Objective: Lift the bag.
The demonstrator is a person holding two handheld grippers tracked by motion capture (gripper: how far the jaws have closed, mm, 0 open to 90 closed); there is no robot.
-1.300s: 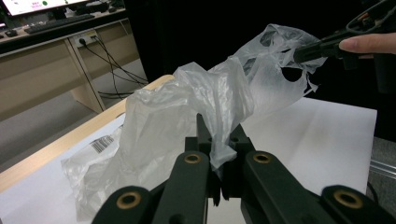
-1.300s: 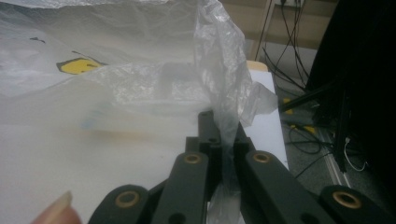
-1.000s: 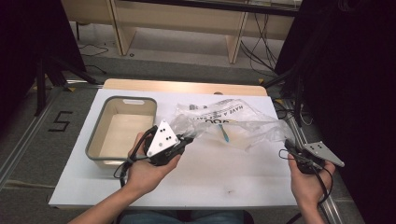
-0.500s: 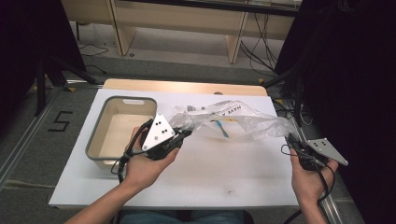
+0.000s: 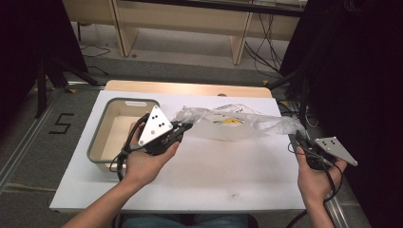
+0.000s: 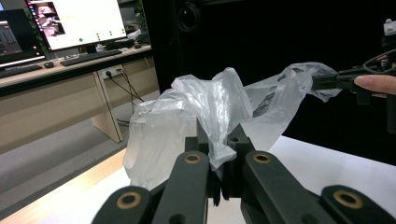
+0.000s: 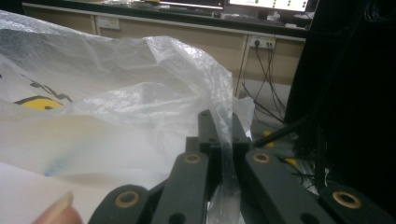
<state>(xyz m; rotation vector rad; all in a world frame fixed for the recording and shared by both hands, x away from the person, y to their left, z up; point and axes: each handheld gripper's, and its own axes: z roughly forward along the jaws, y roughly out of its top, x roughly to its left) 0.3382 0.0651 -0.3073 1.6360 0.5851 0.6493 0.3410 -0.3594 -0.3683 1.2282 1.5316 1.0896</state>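
Both ends of the plastic bag (image 5: pixel 233 124) pinched and lifted, stretched left to right above the white desk (image 5: pixel 214 175). Left gripper (image 5: pixel 183 128) with jaws clamped tight on a bunched end, film spilling up and over the tips in the left gripper view. Right gripper (image 5: pixel 298 137) at the right edge of the desk, jaws closed on a thin fold of the other end. Yellow and black print showing through the middle of the bag. Grey tray (image 5: pixel 97 152) with a pale bottom on the left side of the desk, just beside the left hand (image 5: pixel 145 164). Far edge of the desk a strip of bare wood. Beyond it, grey floor, wooden bench legs, loose cables. Black curtains left and right. Lit monitors (image 6: pixel 74 21) on a long bench in the left gripper view.
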